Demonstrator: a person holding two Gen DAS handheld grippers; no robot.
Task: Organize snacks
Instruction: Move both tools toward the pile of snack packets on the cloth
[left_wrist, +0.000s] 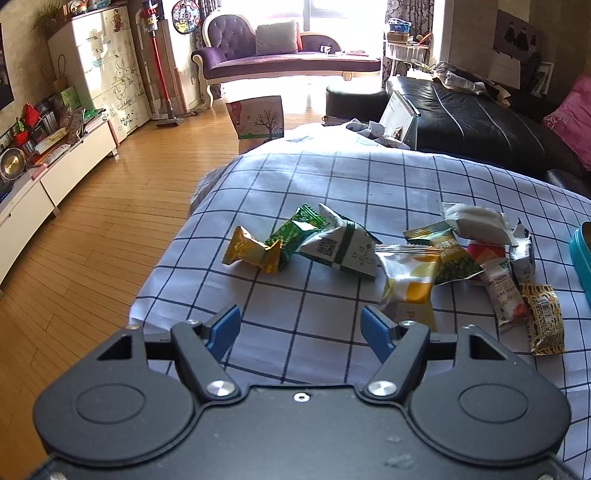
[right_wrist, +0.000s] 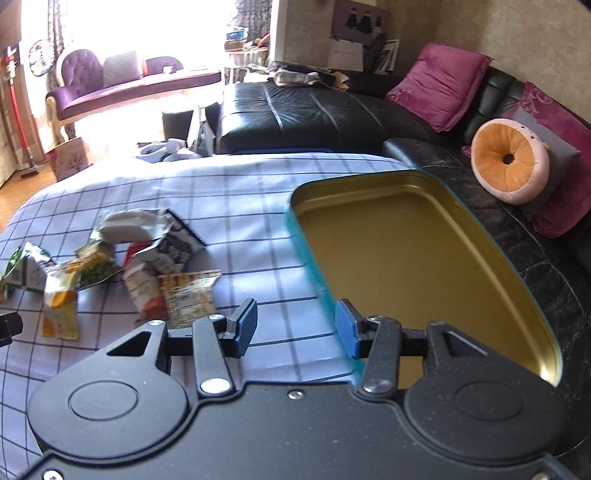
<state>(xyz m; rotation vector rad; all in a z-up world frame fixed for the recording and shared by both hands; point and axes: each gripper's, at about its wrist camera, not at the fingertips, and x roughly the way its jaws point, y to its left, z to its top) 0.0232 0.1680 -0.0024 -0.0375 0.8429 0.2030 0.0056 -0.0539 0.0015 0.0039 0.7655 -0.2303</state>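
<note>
Surface: white cloth with dark blue grid lines (left_wrist: 325, 295), spread over a table in a living room.
Sofas: two, one black leather sofa (right_wrist: 314, 114) behind the table and one purple chaise (left_wrist: 280, 59) by the bright window.
Snack packets: about ten in a loose pile (left_wrist: 406, 254) on the cloth (some overlap, so the count is not exact).
Examples: one gold-wrapped candy (left_wrist: 253, 250) at the left end, one green packet (left_wrist: 295, 230) touching it, one white packet with green stripe and QR code (left_wrist: 341, 249) beside that.
Container: one teal metal tin with gold inside (right_wrist: 424, 258), right of the pile, holding nothing.
Left gripper (left_wrist: 300, 328): fingers spread, holding nothing, above the cloth near the pile.
Right gripper (right_wrist: 297, 330): fingers spread, holding nothing, at the near left rim of the tin.
</note>
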